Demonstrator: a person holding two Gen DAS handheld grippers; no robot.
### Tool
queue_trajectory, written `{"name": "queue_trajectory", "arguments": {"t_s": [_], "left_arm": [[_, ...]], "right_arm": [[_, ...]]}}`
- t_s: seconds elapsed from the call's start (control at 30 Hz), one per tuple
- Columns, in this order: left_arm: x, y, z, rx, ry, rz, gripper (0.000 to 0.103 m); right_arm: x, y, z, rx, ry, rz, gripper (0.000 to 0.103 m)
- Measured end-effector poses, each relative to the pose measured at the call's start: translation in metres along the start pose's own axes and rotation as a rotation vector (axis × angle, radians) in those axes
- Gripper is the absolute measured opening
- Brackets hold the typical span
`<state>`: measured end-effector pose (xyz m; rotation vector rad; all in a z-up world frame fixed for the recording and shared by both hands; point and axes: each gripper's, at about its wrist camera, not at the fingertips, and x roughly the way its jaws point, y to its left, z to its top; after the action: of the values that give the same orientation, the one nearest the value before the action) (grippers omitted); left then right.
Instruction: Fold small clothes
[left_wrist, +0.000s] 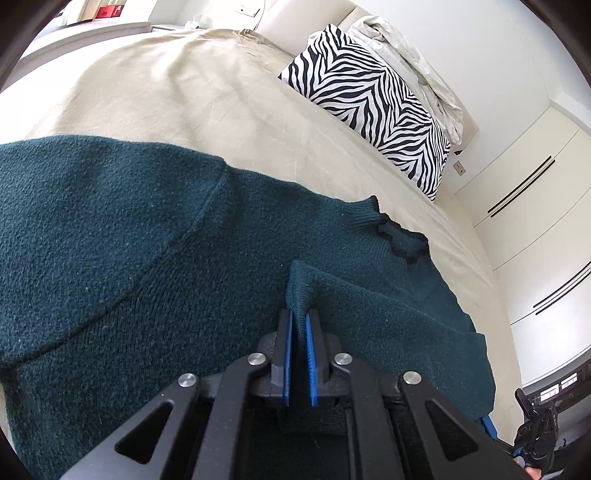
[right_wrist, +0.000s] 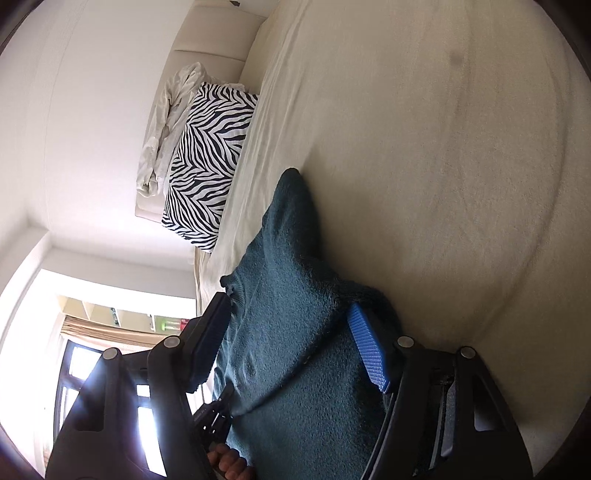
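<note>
A dark green knit sweater (left_wrist: 147, 258) lies spread on a beige bed sheet (left_wrist: 166, 81), its collar (left_wrist: 399, 236) to the right. My left gripper (left_wrist: 299, 317) is shut on a raised fold of the sweater (left_wrist: 306, 284) and holds it just above the rest of the garment. In the right wrist view the same sweater (right_wrist: 295, 332) runs between the two blue pads (right_wrist: 369, 350) of my right gripper (right_wrist: 288, 314), whose jaws stand wide apart around the cloth. The right gripper also shows at the lower right of the left wrist view (left_wrist: 535, 424).
A zebra-print pillow (left_wrist: 373, 99) and a crumpled white sheet (left_wrist: 413, 62) lie at the head of the bed. White wardrobe doors (left_wrist: 535, 203) stand beside the bed. A bright window (right_wrist: 92, 369) shows in the right wrist view.
</note>
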<state>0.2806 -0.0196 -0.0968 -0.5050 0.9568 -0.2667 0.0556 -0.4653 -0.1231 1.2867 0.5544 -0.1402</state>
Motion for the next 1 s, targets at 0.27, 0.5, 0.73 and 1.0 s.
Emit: {"name": "queue_trajectory", "arguments": {"t_s": [0.27, 0.5, 0.73, 1.0], "left_arm": [[0.003, 0.004, -0.007, 0.023, -0.025, -0.018, 0.011], [0.006, 0.011, -0.011, 0.014, -0.048, -0.047, 0.013], [0.009, 0.015, -0.013, 0.012, -0.052, -0.058, 0.013], [0.009, 0.015, -0.013, 0.01, -0.051, -0.058, 0.013]], "right_arm": [[-0.032, 0.031, 0.019, -0.068, 0.008, 0.064, 0.067], [0.051, 0.068, 0.067, -0.128, 0.177, 0.135, 0.067], [0.103, 0.041, 0.075, -0.128, 0.304, 0.052, 0.065], [0.052, 0.031, 0.037, -0.147, 0.379, 0.056, 0.065]]}}
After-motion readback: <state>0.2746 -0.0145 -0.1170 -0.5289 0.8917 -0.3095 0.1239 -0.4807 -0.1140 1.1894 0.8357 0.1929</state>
